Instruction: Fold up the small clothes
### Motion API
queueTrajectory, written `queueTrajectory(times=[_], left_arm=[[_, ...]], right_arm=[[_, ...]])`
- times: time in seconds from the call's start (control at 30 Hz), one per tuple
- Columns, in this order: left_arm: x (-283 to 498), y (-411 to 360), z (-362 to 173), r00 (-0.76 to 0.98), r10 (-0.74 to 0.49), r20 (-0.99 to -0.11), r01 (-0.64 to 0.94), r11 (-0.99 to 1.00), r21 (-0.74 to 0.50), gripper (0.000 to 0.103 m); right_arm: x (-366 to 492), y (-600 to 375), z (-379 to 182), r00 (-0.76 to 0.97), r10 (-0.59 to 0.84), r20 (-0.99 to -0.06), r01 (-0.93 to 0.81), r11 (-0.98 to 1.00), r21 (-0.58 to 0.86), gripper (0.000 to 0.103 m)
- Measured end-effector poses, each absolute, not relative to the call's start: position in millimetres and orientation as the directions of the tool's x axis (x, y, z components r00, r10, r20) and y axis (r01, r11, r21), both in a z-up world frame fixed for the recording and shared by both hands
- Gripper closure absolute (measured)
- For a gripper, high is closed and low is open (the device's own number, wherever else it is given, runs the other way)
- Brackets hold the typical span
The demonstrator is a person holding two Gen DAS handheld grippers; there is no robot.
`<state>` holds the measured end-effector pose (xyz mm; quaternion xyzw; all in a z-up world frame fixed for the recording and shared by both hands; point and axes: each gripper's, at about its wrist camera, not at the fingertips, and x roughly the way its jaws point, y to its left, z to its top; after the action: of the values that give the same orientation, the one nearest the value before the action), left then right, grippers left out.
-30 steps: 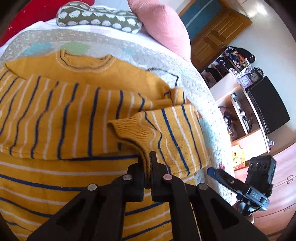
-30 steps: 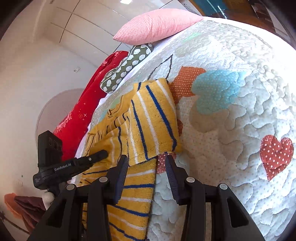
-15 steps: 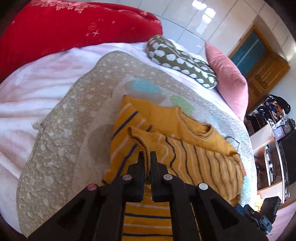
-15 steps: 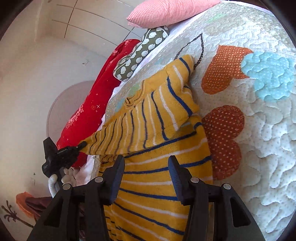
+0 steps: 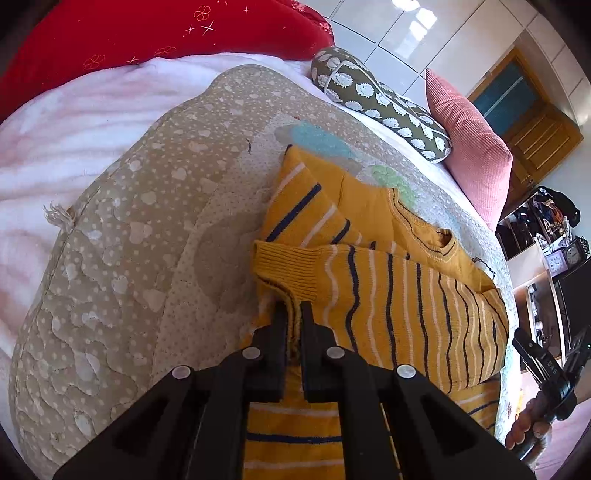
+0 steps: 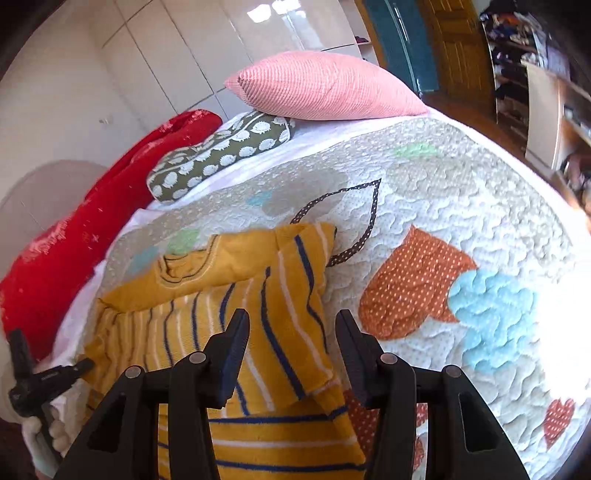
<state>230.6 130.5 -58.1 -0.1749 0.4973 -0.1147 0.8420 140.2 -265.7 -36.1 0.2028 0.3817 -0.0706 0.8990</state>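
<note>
Mustard-yellow knit sweater (image 5: 388,295) with navy and white stripes lies flat on a quilted bedspread (image 5: 147,240), collar toward the pillows. One sleeve (image 5: 369,291) is folded across the chest, its ribbed cuff (image 5: 280,266) reaching the garment's left edge. The left gripper (image 5: 293,317) is clamped on the fabric just below that cuff. The right gripper (image 6: 291,332) hovers over the sweater's right shoulder with jaws spread wide, holding nothing. Beyond the sweater, a hedgehog-print bolster (image 6: 221,155), a pink pillow (image 6: 325,88) and a red blanket (image 5: 147,33) rest at the bed's head.
</note>
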Motion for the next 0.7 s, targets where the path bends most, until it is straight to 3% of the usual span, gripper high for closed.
queueTrajectory(times=[0.1,0.17,0.27,0.3,0.47,0.57,0.7], left_arm=[[232.2,132.2,-59.4,0.475,-0.372,-0.797,0.008,0.908,-0.42,0.098],[233.2,129.7,-55.2,0.476,-0.369,-0.799,0.012,0.911,-0.413,0.098],[238.5,124.1,-43.9,0.485,-0.375,-0.79,0.038,0.912,-0.41,0.098],[241.2,122.2,-40.9,0.49,-0.367,-0.79,0.037,0.915,-0.402,0.098],[254.9,106.7,-58.7,0.44,-0.309,-0.843,0.011,0.94,-0.34,0.097],[252.3,109.6,-71.6,0.437,-0.307,-0.845,-0.012,0.938,-0.346,0.095],[248.1,128.5,-69.6,0.438,-0.375,-0.817,-0.033,0.901,-0.432,0.095]], right_arm=[[179.1,-243.7,-54.7,0.577,-0.058,-0.815,0.24,0.966,0.101,0.051],[189.4,-239.6,-64.1,0.555,-0.023,-0.832,0.188,0.977,0.099,0.079],[188.8,-247.4,-49.2,0.592,-0.015,-0.806,0.188,0.975,0.119,0.086],[187.9,-252.3,-43.8,0.605,-0.025,-0.796,0.199,0.972,0.121,0.095],[191.4,-275.3,-57.7,0.57,-0.044,-0.82,0.283,0.948,0.146,0.096],[189.8,-277.2,-75.4,0.552,-0.068,-0.831,0.296,0.948,0.12,0.092],[180.3,-291.5,-73.3,0.565,-0.095,-0.819,0.338,0.933,0.125,0.049]])
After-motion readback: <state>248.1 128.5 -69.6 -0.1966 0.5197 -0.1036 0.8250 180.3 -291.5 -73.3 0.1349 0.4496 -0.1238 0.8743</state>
